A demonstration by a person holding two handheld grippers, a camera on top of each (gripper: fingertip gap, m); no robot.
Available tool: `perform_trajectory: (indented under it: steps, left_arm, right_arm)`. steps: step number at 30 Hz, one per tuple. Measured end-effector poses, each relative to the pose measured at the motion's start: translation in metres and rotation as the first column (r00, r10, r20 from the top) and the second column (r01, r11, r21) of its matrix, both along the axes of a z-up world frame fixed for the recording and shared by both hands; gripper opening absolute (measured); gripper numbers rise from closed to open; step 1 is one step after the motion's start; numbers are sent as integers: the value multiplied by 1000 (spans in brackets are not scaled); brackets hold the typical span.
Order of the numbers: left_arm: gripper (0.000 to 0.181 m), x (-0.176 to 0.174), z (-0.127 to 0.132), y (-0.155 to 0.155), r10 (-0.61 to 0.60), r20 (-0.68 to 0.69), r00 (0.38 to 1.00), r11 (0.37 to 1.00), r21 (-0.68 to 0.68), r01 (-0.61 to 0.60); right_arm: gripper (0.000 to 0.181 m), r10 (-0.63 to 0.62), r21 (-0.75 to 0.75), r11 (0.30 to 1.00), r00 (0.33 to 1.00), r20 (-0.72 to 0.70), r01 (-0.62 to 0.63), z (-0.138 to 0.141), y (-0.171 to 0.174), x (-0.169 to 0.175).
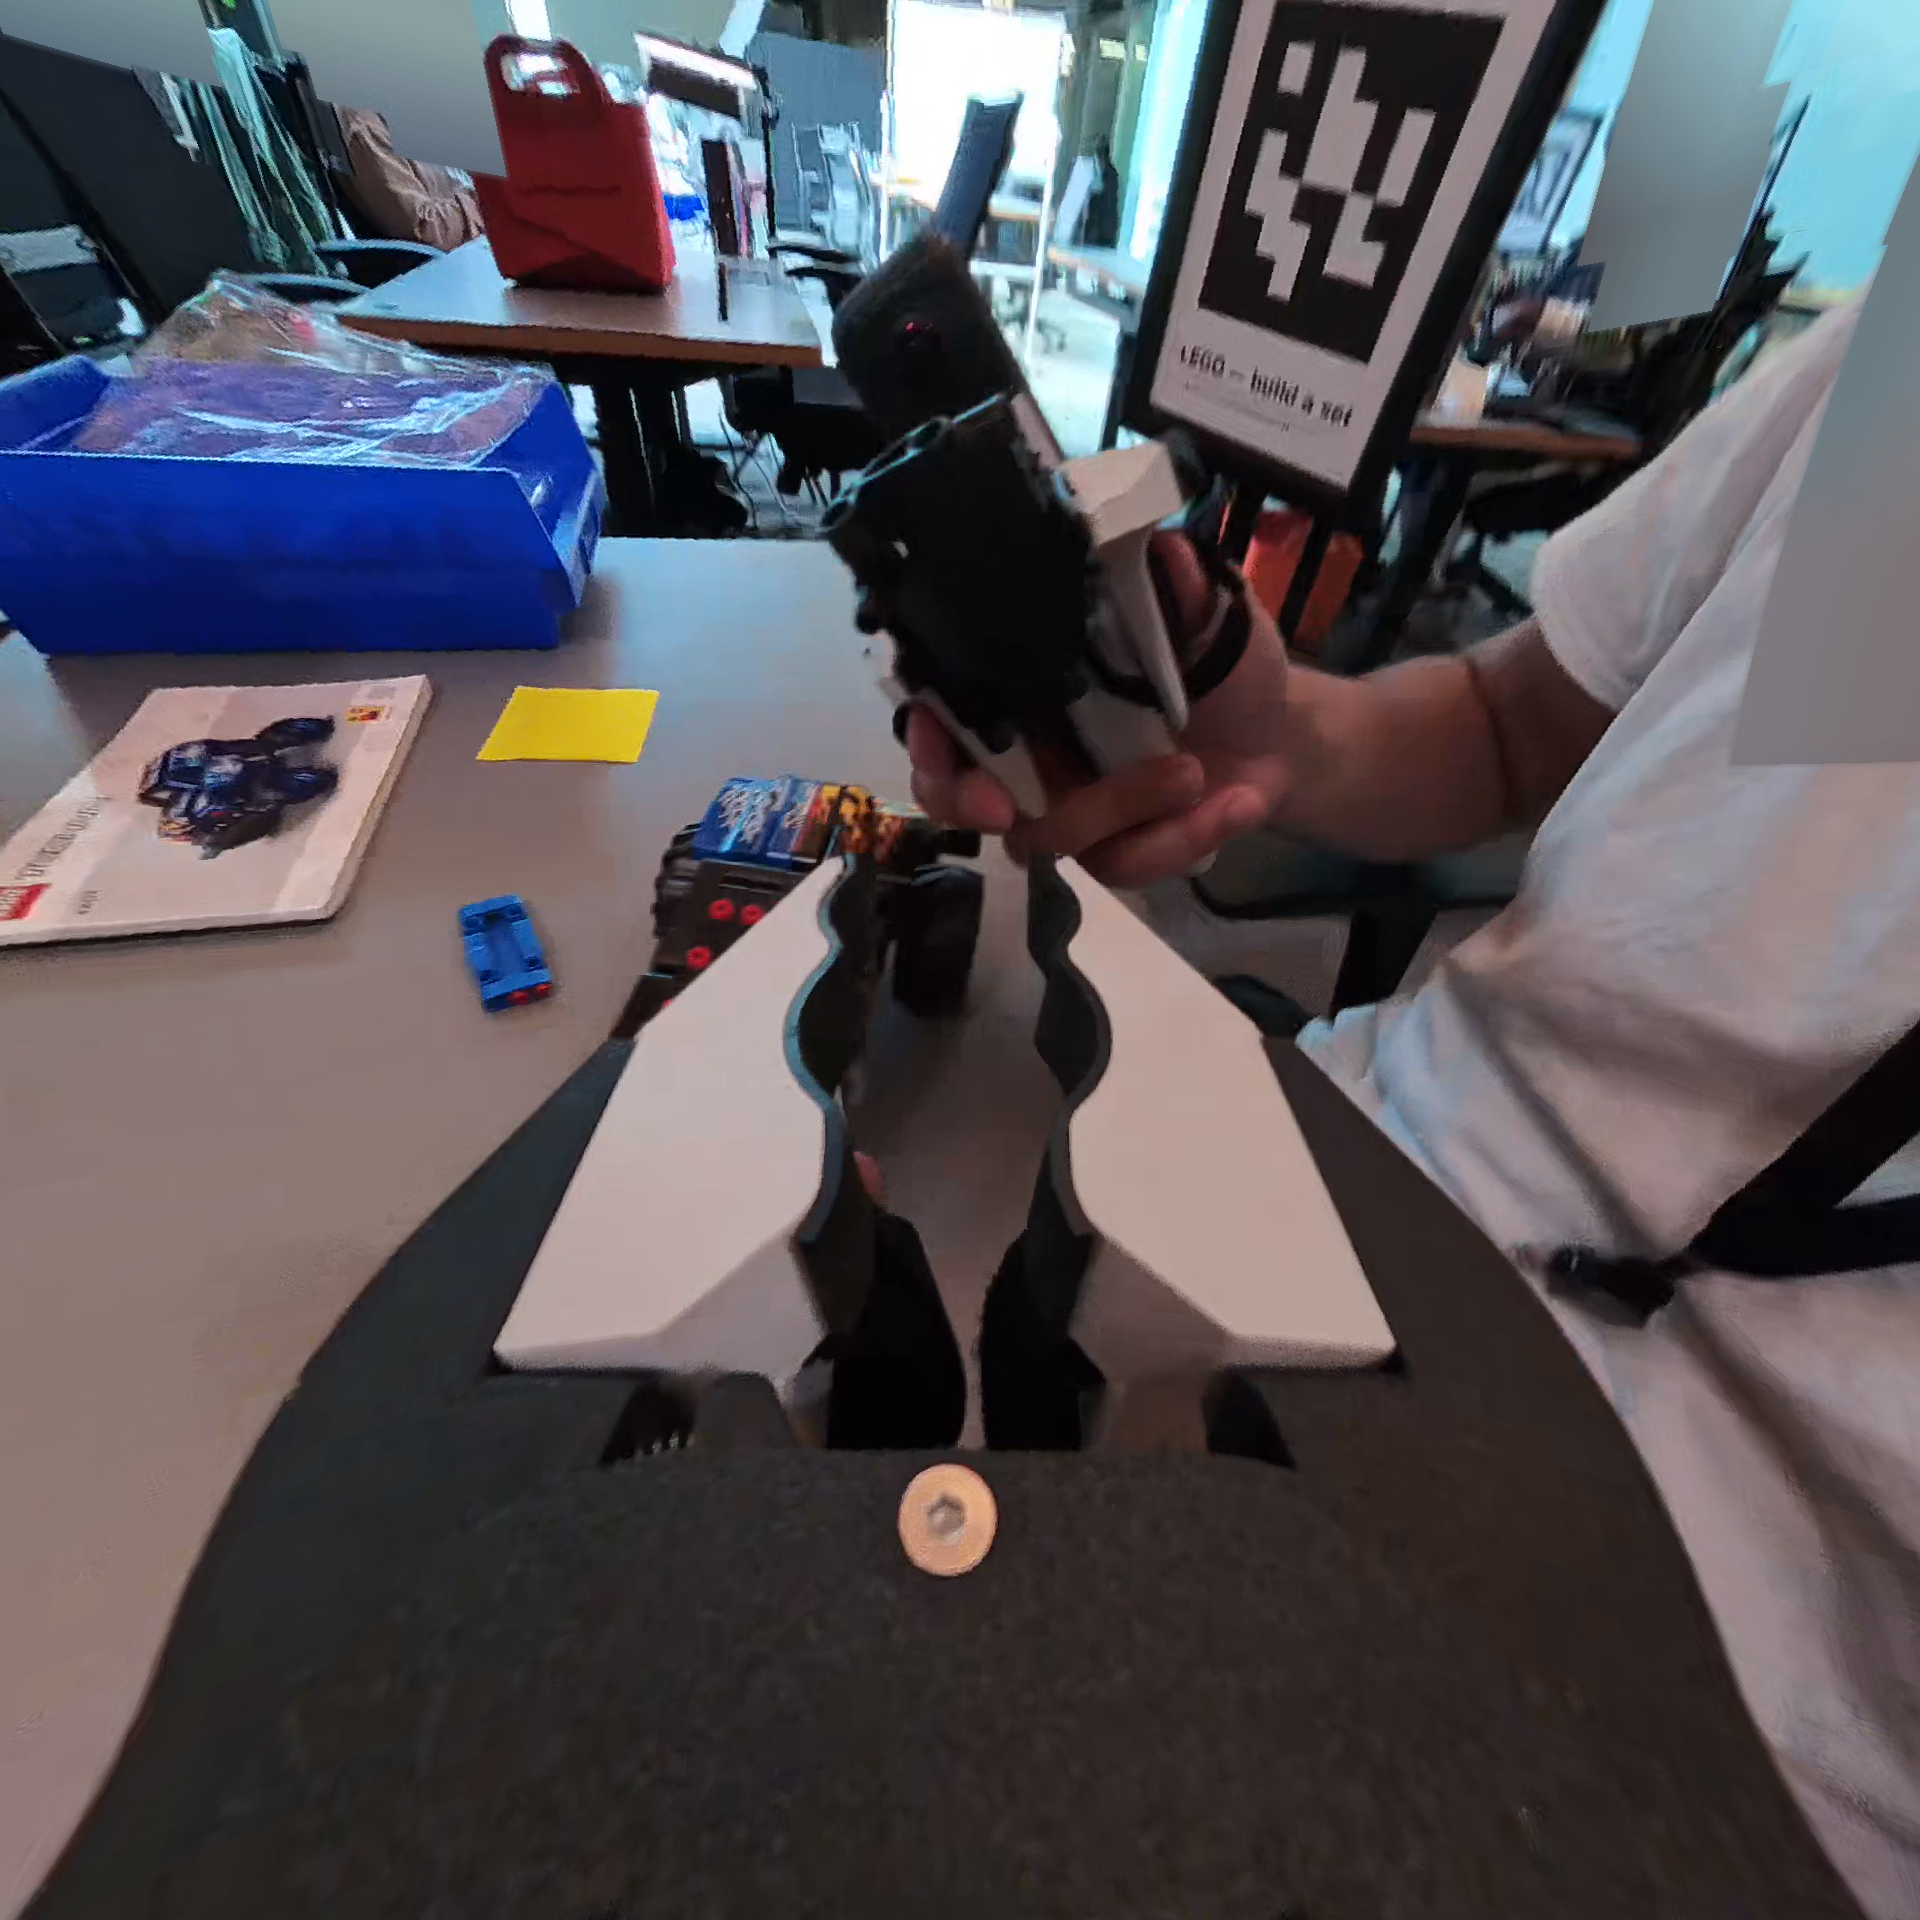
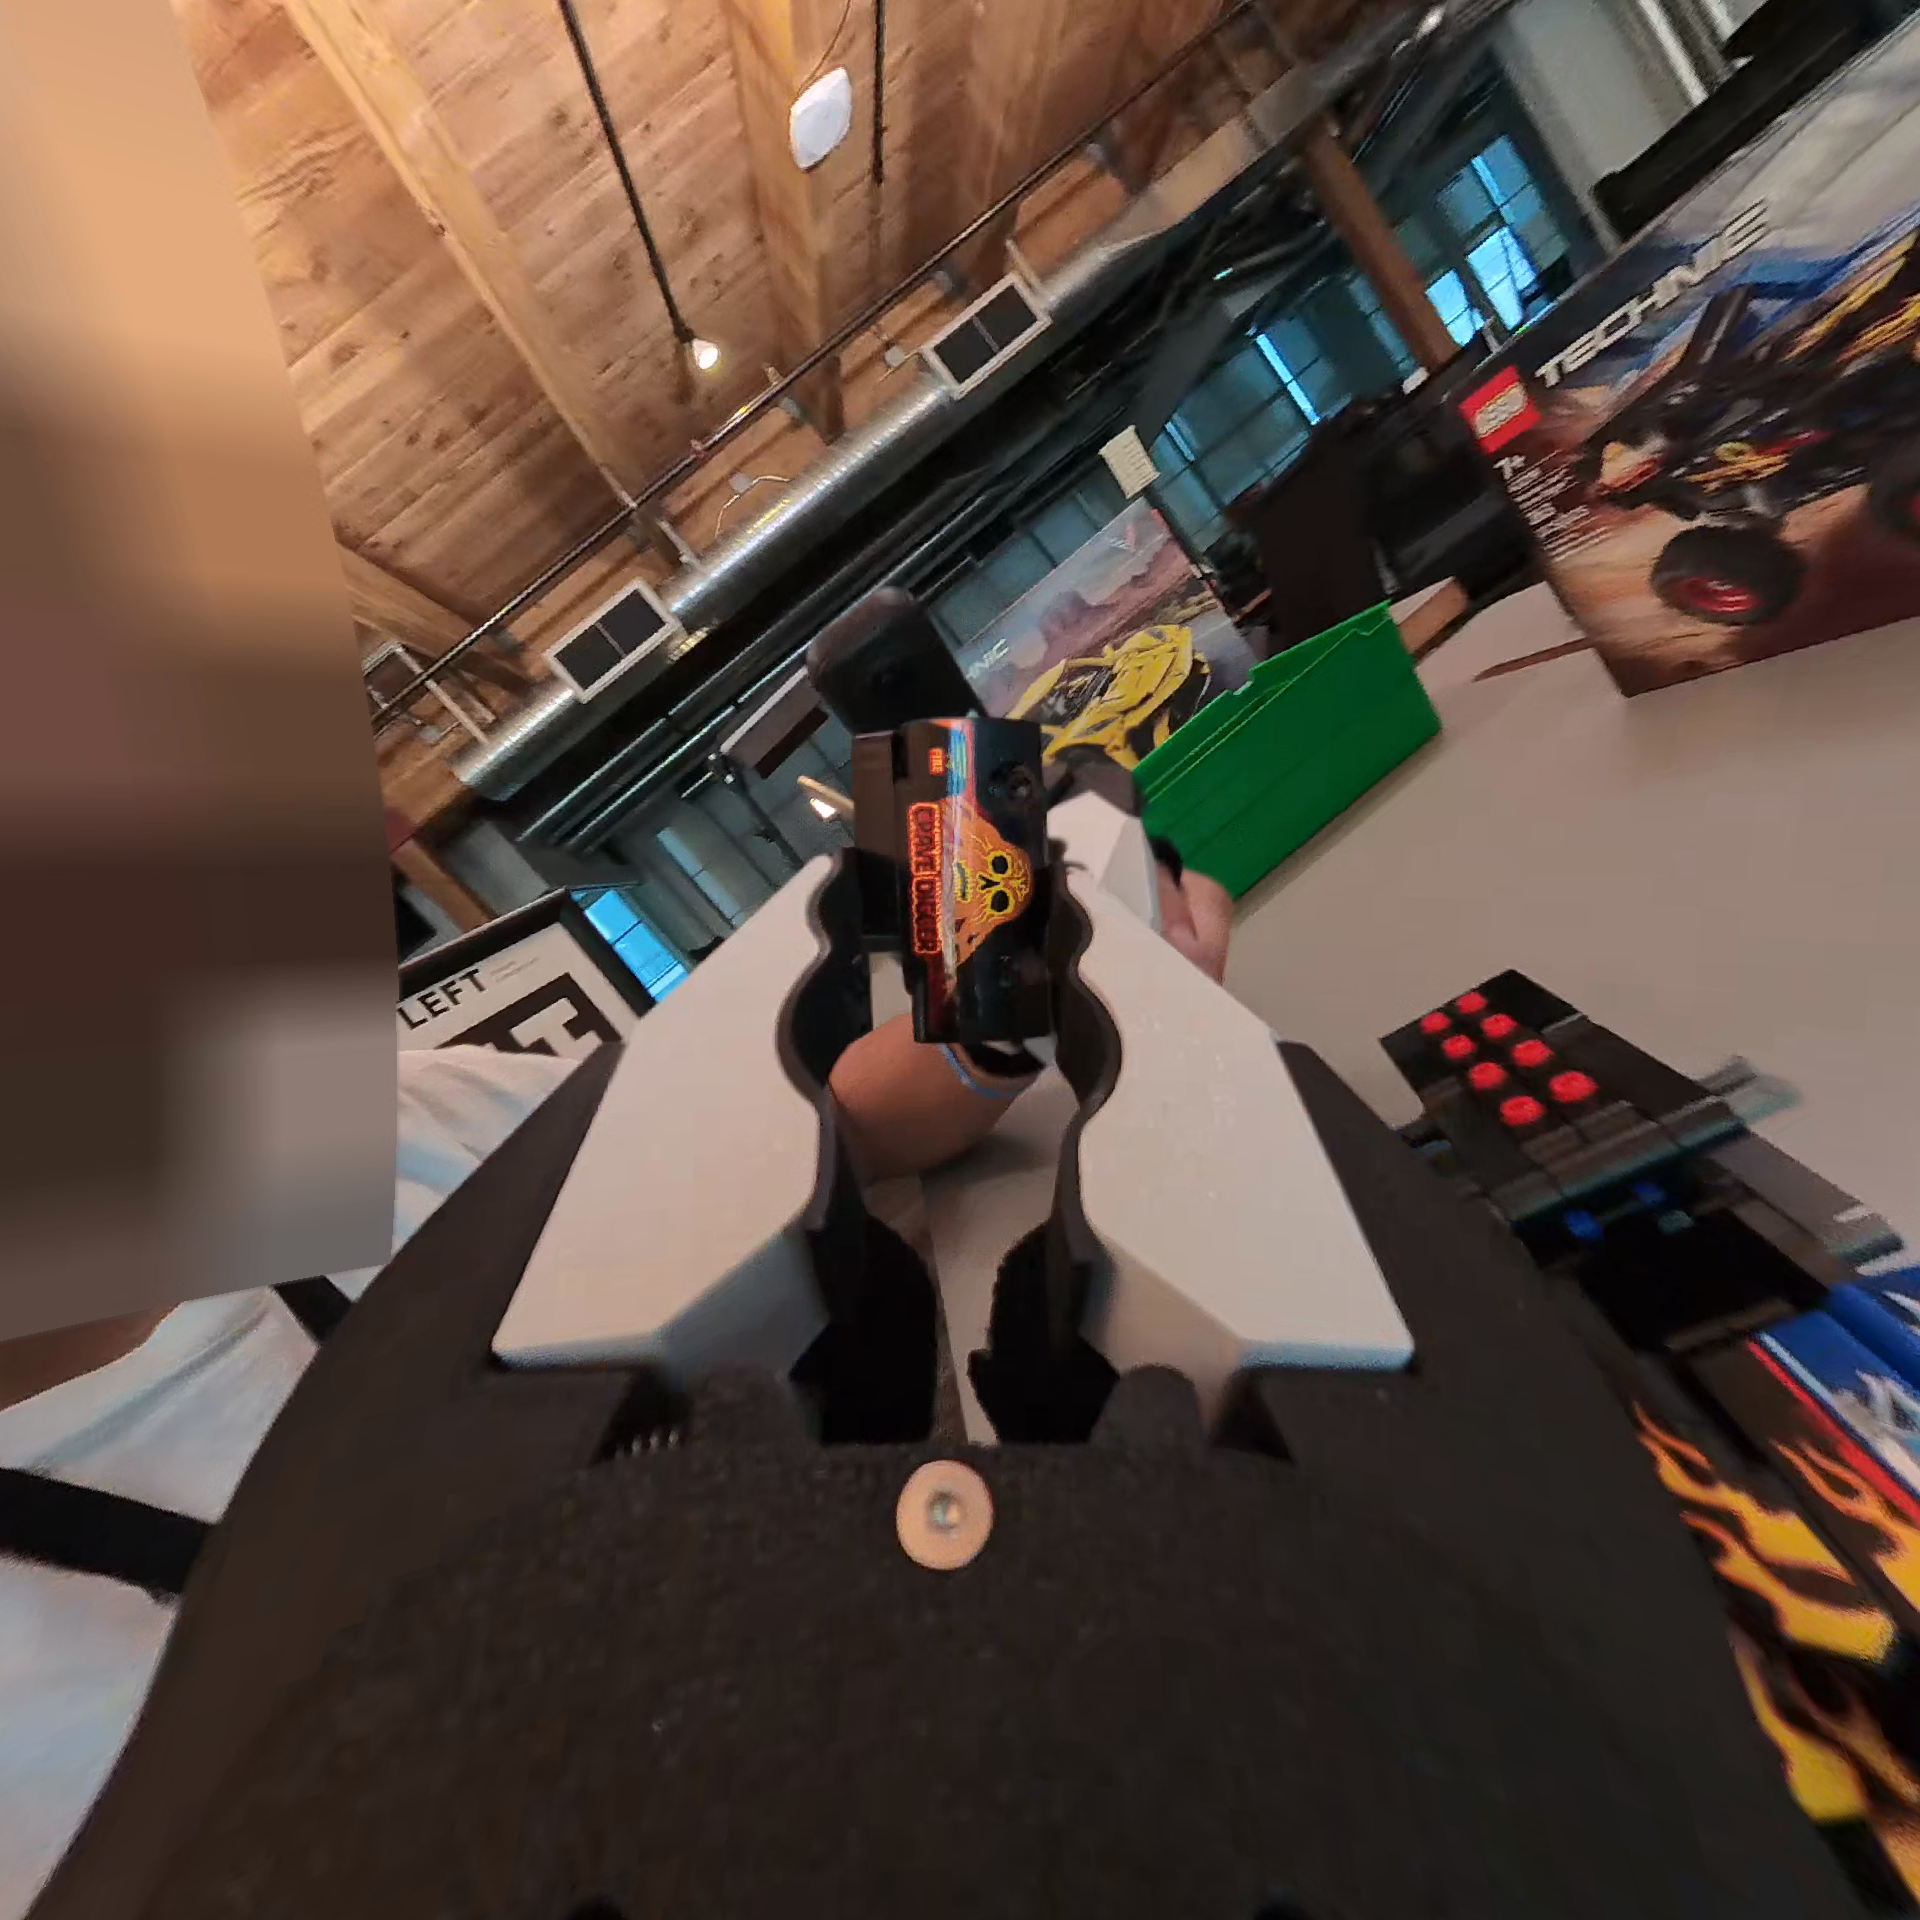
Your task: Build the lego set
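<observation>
Left gripper [image 1: 940, 883]: white moulded fingers [image 1: 727, 1039] with black wavy rubber pads, set moderately apart, nothing between them. Its tips sit just beside a toy truck model [image 1: 821, 883] of black studded bricks with red pins and a glossy blue and flame-printed top. The model stands on the matte grey worktop [image 1: 260, 1143] near its person-side edge; its lower half is hidden behind the left finger.

Right gripper [image 2: 951, 894]: fingers closed narrow on a small black brick panel [image 2: 966, 883] bearing a shiny orange sticker, held upright and lifted off the worktop. The panel's back face cannot be seen. In the left wrist view this gripper [image 1: 997, 582] appears farther off, wrapped by a hand [image 1: 1132, 790]; its tips and the panel are hard to make out there.

Loose on the worktop, farther from the person than the model: a small blue brick piece [image 1: 506, 951], a flat yellow square sheet [image 1: 569, 724], and an instruction booklet [image 1: 208, 810] cut by the frame edge. Toward the far edge, a blue plastic bin [image 1: 291, 540] holds crinkled clear bags. In the right wrist view: a green plastic bin [image 2: 1288, 743], a printed cardboard set box [image 2: 1725, 447], partly cropped, and the model [image 2: 1621, 1195], blurred at the frame's right.
</observation>
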State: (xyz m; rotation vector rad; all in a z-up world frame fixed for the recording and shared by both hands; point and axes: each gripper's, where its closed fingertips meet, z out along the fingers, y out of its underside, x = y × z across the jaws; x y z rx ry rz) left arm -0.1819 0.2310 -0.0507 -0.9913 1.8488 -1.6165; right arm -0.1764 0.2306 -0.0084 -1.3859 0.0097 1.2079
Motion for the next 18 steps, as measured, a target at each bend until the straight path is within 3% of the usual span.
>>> perform_trajectory:
  steps: [3,6,12,14,18]
  left_arm:
    - [27,-7,2,-4,116,31,993,989,-98,-112]
    - [25,-23,15,13,222,105,969,962,-184,-201]
    - [23,-45,4,22,267,147,952,953,-187,-238]
    - [22,-47,4,17,229,139,963,963,-178,-203]
    - [9,-47,-4,15,212,131,968,974,-111,-198]
  right_arm:
    - [36,67,2,998,998,21,-67,-3,2,-16]
    - [36,169,9,986,985,-23,-169,-4,-2,-31]
    - [36,221,-36,975,975,34,-220,-31,0,-57]
    - [36,233,-39,972,971,58,-231,-38,1,-65]
    - [36,244,-65,969,968,66,-239,-52,5,-71]
